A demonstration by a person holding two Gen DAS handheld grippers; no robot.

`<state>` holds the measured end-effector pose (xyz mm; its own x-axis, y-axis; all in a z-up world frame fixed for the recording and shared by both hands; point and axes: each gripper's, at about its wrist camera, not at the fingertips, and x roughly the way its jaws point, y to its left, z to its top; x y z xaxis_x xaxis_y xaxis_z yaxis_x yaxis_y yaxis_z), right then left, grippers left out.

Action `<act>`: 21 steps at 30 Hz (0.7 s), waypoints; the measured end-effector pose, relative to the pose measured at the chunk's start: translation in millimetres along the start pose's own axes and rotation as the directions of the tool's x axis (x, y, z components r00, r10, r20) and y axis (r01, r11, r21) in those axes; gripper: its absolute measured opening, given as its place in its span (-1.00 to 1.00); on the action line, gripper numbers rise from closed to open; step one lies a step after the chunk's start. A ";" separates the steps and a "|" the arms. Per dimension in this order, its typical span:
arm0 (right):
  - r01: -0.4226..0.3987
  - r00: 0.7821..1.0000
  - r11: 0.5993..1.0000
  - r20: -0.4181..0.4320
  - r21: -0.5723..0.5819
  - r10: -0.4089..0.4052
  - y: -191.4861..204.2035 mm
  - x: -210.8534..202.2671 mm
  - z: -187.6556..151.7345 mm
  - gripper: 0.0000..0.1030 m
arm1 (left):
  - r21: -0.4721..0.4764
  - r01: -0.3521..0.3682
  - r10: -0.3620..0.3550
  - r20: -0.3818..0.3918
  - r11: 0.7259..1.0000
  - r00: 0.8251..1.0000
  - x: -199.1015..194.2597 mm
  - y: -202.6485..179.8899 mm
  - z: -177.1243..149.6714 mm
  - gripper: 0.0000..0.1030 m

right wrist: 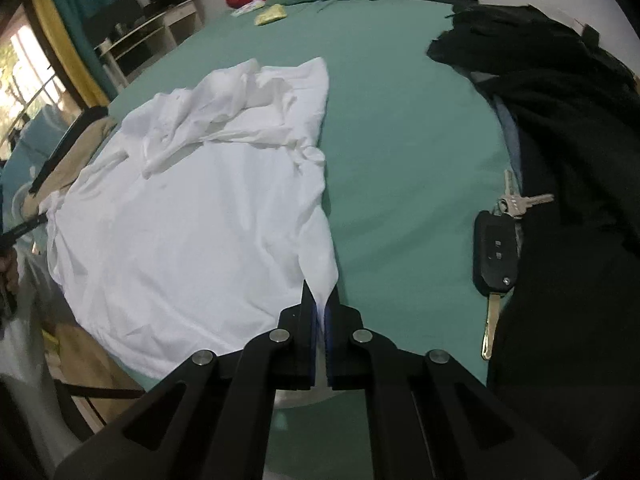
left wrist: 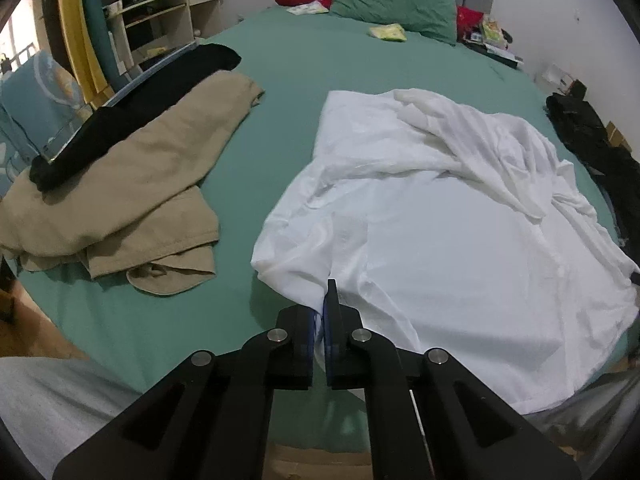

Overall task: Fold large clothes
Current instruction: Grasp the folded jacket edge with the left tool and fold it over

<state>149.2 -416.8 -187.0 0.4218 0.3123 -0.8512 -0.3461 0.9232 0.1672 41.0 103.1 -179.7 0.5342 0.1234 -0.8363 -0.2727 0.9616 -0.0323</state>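
Left wrist view shows my left gripper (left wrist: 325,312) pinched tight on one near corner of the white shirt (left wrist: 432,216), with cloth caught between the blue pads. My right gripper (right wrist: 320,312) is pinched on the other near corner of the same shirt (right wrist: 192,216), and a little point of cloth sticks up out of the fingers. The shirt lies spread on the green bed (left wrist: 288,80) ahead of both sets of fingers, mostly flat close to me. At its far end it is bunched up and wrinkly, with what may be a sleeve flopped across it. I think the fold is only just starting: both corners are held, but I see no neat crease yet. What is left, I guess, is to lift the near edge, carry it over to the far end, smooth out the lumps, and fold again. Off to the left of my left fingers sits a tan cloth (left wrist: 132,184) in a loose heap with a black cloth (left wrist: 132,108) lying on top of it; it does not look tidy to me, so it may need folding too. To the right of my right fingers a dark pile (right wrist: 560,128) waits, and a car key (right wrist: 494,256) with more keys lies just beside it. I must not snag those. I see no basket or box for clothes anywhere, so I cannot tell where the folded things should go.
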 end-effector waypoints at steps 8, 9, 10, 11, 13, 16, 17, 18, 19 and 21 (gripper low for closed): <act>-0.013 0.999 0.999 -0.051 0.038 0.015 -9.5 12.1 1.5 -0.92 | -0.076 0.049 -0.058 -0.117 0.996 0.991 29.2 6.2 -7.5 -0.48; -0.026 0.998 0.998 -0.054 0.060 0.029 -13.2 13.7 0.4 -0.91 | -0.080 0.055 -0.063 -0.105 0.995 0.992 27.0 5.9 -6.3 -0.15; -0.039 0.997 0.996 -0.062 0.079 0.044 -16.4 14.9 -0.4 -0.91 | -0.088 0.065 -0.073 -0.089 0.994 0.993 24.9 6.4 -5.2 -0.08; -0.047 0.996 0.994 -0.074 0.100 0.055 -20.0 16.9 -1.2 -0.87 | -0.097 0.075 -0.082 -0.073 0.992 0.994 22.3 7.4 -3.9 -0.06; -0.028 0.997 0.992 -0.073 0.122 0.037 -24.3 17.8 -2.5 -0.60 | -0.117 0.092 -0.098 -0.045 0.989 0.994 18.1 10.4 -3.1 -0.02; -0.024 0.997 0.989 -0.068 0.144 0.034 -25.0 16.9 -2.3 0.06 | -0.139 0.103 -0.106 -0.013 0.985 0.994 15.5 14.6 -1.7 0.19; -0.034 0.997 0.988 -0.060 0.148 0.043 -24.5 16.6 -2.4 0.24 | -0.149 0.110 -0.112 -0.007 0.983 0.994 16.4 16.6 -2.5 0.22; -0.049 0.996 0.987 -0.068 0.152 0.060 -23.6 19.1 -2.6 0.28 | -0.161 0.118 -0.121 -0.009 0.980 0.993 18.6 18.3 -3.9 0.25; -0.058 0.994 0.986 -0.086 0.155 0.072 -22.8 22.6 -2.7 0.29 | -0.170 0.127 -0.132 -0.015 0.977 0.991 21.0 19.2 -4.5 0.27; -0.077 0.989 0.987 -0.119 0.141 0.094 -16.0 29.1 -2.7 0.29 | -0.161 0.143 -0.152 -0.049 0.977 0.987 29.2 15.6 -9.3 0.36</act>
<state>164.7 -423.2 -215.8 0.2851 0.3687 -0.8847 -0.2560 0.9188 0.3004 45.0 119.4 -209.6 0.5298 -0.0364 -0.8473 -0.3188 0.9172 -0.2388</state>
